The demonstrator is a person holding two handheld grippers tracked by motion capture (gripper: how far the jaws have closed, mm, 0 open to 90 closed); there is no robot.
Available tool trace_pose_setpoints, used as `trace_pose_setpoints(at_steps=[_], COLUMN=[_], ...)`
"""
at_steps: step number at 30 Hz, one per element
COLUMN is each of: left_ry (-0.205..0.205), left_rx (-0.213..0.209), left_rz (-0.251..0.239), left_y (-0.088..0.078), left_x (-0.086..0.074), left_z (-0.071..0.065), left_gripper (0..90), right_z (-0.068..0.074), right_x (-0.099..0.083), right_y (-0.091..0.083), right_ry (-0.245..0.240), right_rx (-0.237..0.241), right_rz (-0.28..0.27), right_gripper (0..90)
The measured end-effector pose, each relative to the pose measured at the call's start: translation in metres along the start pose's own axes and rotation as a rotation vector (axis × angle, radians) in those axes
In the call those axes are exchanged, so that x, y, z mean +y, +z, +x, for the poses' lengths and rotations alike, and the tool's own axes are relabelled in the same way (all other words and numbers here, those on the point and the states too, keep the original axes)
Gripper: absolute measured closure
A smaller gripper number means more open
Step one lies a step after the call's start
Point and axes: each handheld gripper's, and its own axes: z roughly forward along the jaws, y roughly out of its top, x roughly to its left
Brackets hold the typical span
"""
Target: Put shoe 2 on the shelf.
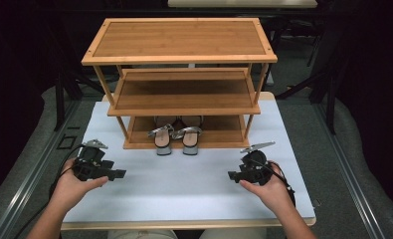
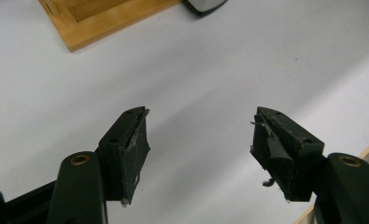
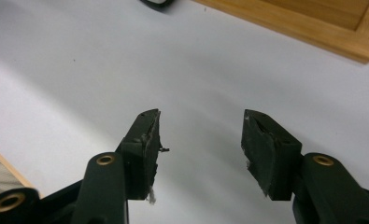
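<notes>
Step in hand, as judged: both grippers empty, w/ the pair of sandals (image 1: 176,138) parked on the bottom shelf of the bamboo shoe rack (image 1: 179,55), toes overhanging the front edge toward the person. The left gripper (image 1: 118,174) sits low over the white table (image 1: 184,194), left of centre, jaws apart, nothing between them; the left gripper view has bare table ahead and a rack corner (image 2: 79,39) at top. The right gripper (image 1: 232,175) mirrors it on the right side, jaws apart and empty. Both point inward, approx. level, each held in a hand w/ forearm entering from the bottom edge. Next move, if a reach to the sandals, calls for turning the jaws forward toward the rack and advancing to a strap or sole.
</notes>
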Motion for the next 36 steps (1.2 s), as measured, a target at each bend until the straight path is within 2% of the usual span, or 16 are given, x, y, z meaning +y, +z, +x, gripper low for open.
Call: trace_pose_setpoints(at_steps=[5,6,8,9,11,12,13,14,16,17,22,26,29,30,31,36], left_ry=[-0.016,-0.018,-0.025,-0.024,-0.023,-0.027,-0.024,-0.024,-0.022,-0.023,-0.020,-0.025,-0.032,-0.035,-0.040,-0.051], left_rx=[-0.001,-0.002,-0.001,0.001,0.000,0.000,-0.001,-0.002,-0.007,-0.010,-0.029,-0.025,-0.015,-0.010,-0.006,0.004], left_rz=[0.024,0.028,0.037,0.038,0.031,0.027,0.023,0.024,0.019,0.014,0.013,-0.003,-0.015,-0.021,-0.025,-0.047], left_y=[0.010,0.012,0.017,0.019,0.024,0.026,0.028,0.031,0.036,0.039,0.047,0.051,0.054,0.055,0.056,0.056], left_x=[-0.014,-0.016,-0.022,-0.024,-0.027,-0.028,-0.029,-0.030,-0.032,-0.034,-0.039,-0.044,-0.049,-0.051,-0.052,-0.056], left_z=[0.004,0.004,0.005,0.005,0.005,0.004,0.003,0.003,0.001,0.001,0.000,-0.001,0.000,0.001,0.002,0.006], left_gripper=[35.7,35.7,35.7,35.7,35.7,35.7,35.7,35.8,35.7,35.7,35.7,35.7,35.7,35.7,35.7,35.9], right_z=[-0.005,-0.007,-0.008,-0.012,-0.009,-0.014,-0.013,-0.011,-0.013,-0.010,-0.008,-0.008,-0.007,-0.005,-0.006,-0.007], right_x=[-0.012,-0.014,-0.018,-0.020,-0.024,-0.026,-0.028,-0.030,-0.033,-0.035,-0.040,-0.045,-0.050,-0.051,-0.052,-0.054], right_y=[0.004,0.004,0.006,0.006,0.009,0.010,0.012,0.015,0.018,0.020,0.025,0.027,0.030,0.031,0.033,0.034], right_ry=[0.008,0.016,0.027,0.036,0.055,0.064,0.069,0.075,0.080,0.080,0.065,0.072,0.066,0.061,0.054,0.061], right_rx=[-0.030,-0.003,-0.023,0.074,-0.042,0.092,0.072,-0.015,0.075,0.001,-0.034,-0.038,-0.009,-0.066,-0.051,-0.065], right_rz=[0.002,-0.003,-0.011,-0.015,-0.012,-0.013,-0.012,-0.012,-0.016,-0.021,-0.025,-0.055,-0.058,-0.054,-0.061,-0.073], right_gripper=[46.9,46.8,46.9,46.9,46.9,46.9,46.9,47.0,47.0,47.0,47.0,47.0,47.1,47.1,47.2,47.4])
